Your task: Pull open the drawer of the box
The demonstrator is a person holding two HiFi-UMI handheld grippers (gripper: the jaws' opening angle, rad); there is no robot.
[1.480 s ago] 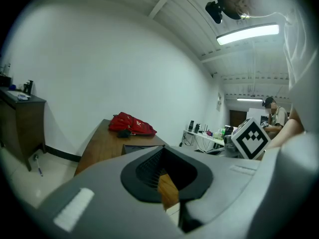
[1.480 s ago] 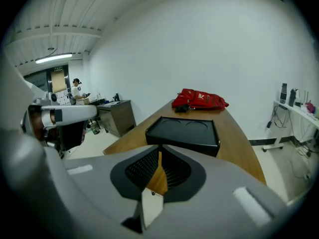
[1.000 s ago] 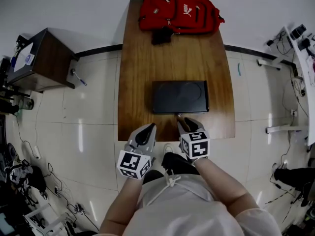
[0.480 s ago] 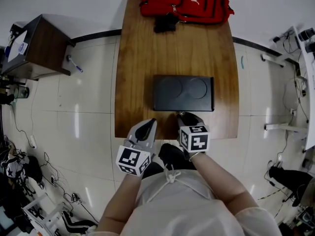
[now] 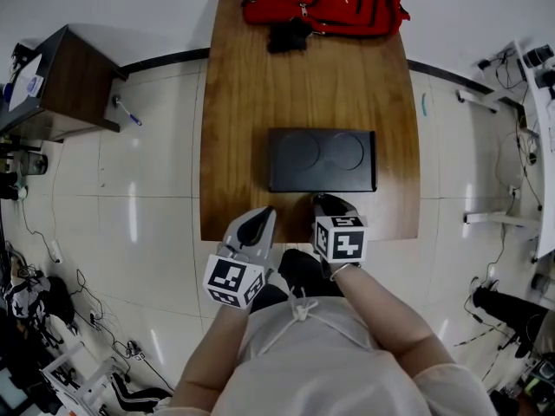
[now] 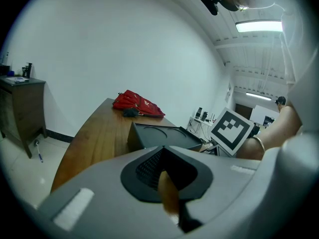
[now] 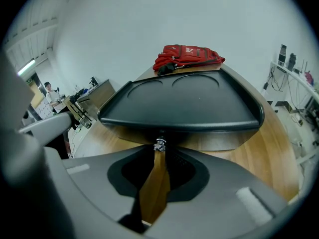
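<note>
**Box** [image 5: 321, 159]: black and flat, near the middle of the bench [image 5: 243, 102]. Its long axis runs left to right, and one long face is turned to the person. The top has two shallow round recesses, both empty.

**Drawer**: in that near face, under the overhanging top. It looks flush and not yet drawn out. Its contents are hidden.

**Knob** [image 7: 159, 145]: small and metallic, at the centre of the drawer front and pointing at the person.

**Right gripper** [image 5: 323, 204]: at the box's near face. Its jaws are drawn together to a thin slit, with the tips meeting on the knob. Judged a pinch on the knob, though how firm cannot be told.

**Left gripper** [image 5: 257, 222]: over the bench's near edge, to the left of the right gripper and clear of the box. Its jaws are closed with nothing between them.

**Governing relation**: the box lies straight ahead of the right jaws, knob at their tips. The pull would run toward the person, square to the long axis. The right hand is the nearer; the left is free to steady the box, which may otherwise slide.

**Backpack** [image 5: 323, 3]: red, at the bench's far end, well apart from the box.

**Cabinet** [image 5: 65, 85]: dark, on the floor to the left of the bench.
</note>
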